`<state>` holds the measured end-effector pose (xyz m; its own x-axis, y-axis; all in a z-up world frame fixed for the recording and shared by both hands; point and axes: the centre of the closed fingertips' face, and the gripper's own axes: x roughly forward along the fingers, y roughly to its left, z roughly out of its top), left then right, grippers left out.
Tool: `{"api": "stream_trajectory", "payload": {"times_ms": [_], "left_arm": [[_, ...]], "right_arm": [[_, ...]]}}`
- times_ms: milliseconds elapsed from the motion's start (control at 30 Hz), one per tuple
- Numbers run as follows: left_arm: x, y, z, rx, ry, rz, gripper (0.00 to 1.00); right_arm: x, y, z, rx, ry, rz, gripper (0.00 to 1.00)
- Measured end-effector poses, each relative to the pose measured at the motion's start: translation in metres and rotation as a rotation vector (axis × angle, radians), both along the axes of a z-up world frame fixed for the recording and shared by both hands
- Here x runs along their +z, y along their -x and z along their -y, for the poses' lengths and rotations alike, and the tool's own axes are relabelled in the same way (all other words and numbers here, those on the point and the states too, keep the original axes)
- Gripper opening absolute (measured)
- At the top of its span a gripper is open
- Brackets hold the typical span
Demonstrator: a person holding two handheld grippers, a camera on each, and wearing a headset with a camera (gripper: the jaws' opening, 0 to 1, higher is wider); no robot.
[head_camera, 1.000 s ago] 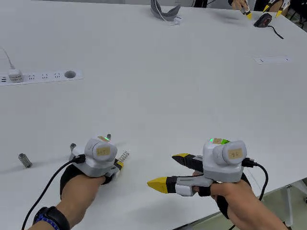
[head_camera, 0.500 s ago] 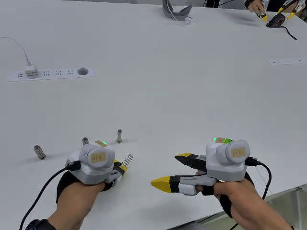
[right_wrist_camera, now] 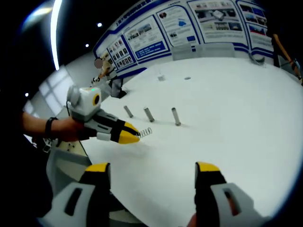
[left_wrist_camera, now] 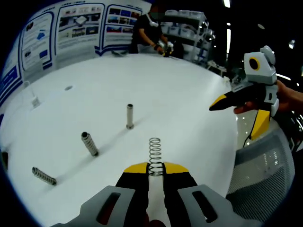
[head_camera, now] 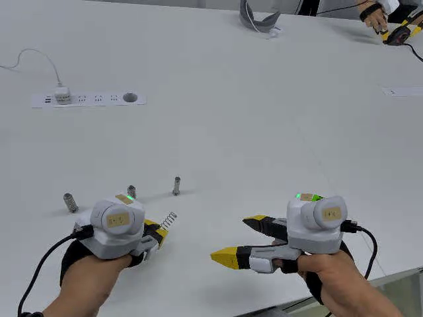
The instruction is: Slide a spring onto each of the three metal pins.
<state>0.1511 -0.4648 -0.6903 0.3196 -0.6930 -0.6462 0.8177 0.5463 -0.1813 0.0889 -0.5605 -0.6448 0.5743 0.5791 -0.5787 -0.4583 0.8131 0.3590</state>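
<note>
Three metal pins stand on the white table. The bare pin (head_camera: 176, 185) (left_wrist_camera: 129, 116) is the rightmost. The middle pin (head_camera: 131, 191) (left_wrist_camera: 89, 144) and the left pin (head_camera: 70, 202) (left_wrist_camera: 43, 175) each look wrapped in a spring. My left gripper (head_camera: 156, 233) (left_wrist_camera: 155, 168) is shut on a loose spring (head_camera: 168, 220) (left_wrist_camera: 155, 152), which sticks out past its yellow tips, short of the bare pin and near it. My right gripper (head_camera: 239, 239) (right_wrist_camera: 151, 171) hovers open to the right, holding nothing. In the right gripper view the left gripper (right_wrist_camera: 129, 135) shows with the spring (right_wrist_camera: 146, 132) in front of the pins.
A power strip (head_camera: 89, 99) with a plugged charger lies at the far left. A grey curved object (head_camera: 259, 20) and another person's hands (head_camera: 380, 14) are at the far edge. The table's front edge (head_camera: 370, 281) runs close under my right hand.
The head camera has swung, shifting the pins rightward in view. My left gripper, still holding the spring, has drawn slightly back from the bare pin. The right gripper stays open.
</note>
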Motion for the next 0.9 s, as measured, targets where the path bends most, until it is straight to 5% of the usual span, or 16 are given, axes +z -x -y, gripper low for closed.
{"api": "stream_trajectory", "payload": {"times_ms": [900], "left_arm": [[0.033, 0.018, -0.040, 0.003, 0.030, 0.037, 0.10]], "right_arm": [[0.011, -0.017, -0.061, 0.078, -0.127, 0.001, 0.60]]}}
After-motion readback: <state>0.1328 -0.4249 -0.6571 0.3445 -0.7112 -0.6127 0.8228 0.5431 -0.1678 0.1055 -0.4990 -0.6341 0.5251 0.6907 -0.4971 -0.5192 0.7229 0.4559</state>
